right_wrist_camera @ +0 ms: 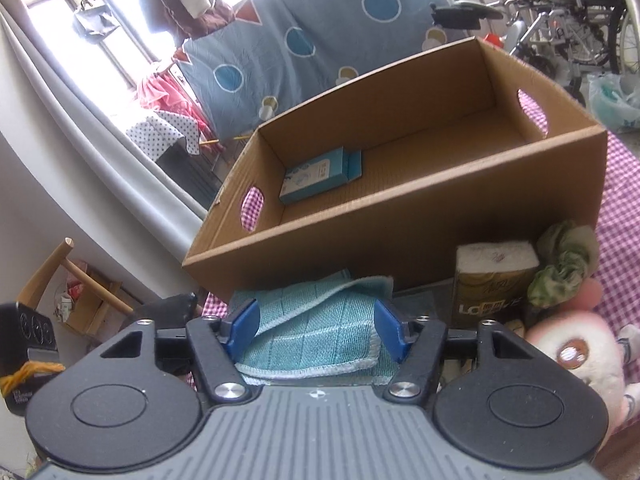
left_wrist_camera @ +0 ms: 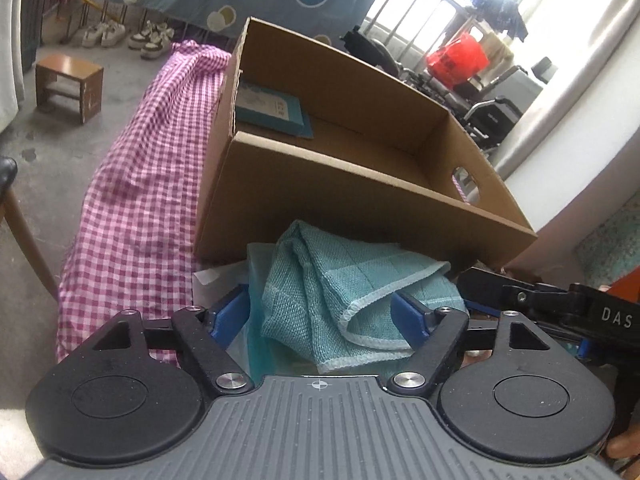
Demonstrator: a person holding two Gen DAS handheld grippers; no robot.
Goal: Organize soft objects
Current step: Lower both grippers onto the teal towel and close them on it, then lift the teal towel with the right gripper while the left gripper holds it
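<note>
Two grippers were set about one teal cloth [left_wrist_camera: 352, 304] when you were inspected. The cloth lay crumpled and loosely folded on the checked tablecloth [left_wrist_camera: 132, 216], just in front of the near wall of the cardboard box [left_wrist_camera: 320, 196]. Inside that box lay a small blue carton [right_wrist_camera: 320, 176] and nothing else that could be seen.

Your left gripper [left_wrist_camera: 326, 312] had the bunched folds between its blue pads; whether the pads were pressing could not be told. Your right gripper [right_wrist_camera: 316, 330] straddled the flatter folded end, with its left pad against the fabric, and again a firm pinch could not be confirmed.

Handling judgement: the cloth appeared light, limp and woven, not fragile and not slippery. It would sag and unfold if taken by a single layer or by the hemmed edge [left_wrist_camera: 360, 312]. You would have done better to bite through the thick stacked folds at each end, so that the whole bundle lifted together.

A tissue pack [right_wrist_camera: 494, 280], a green fabric scrunch [right_wrist_camera: 564, 264] and a pink plush toy [right_wrist_camera: 576, 360] stood near on the right, apart from your pads.
</note>
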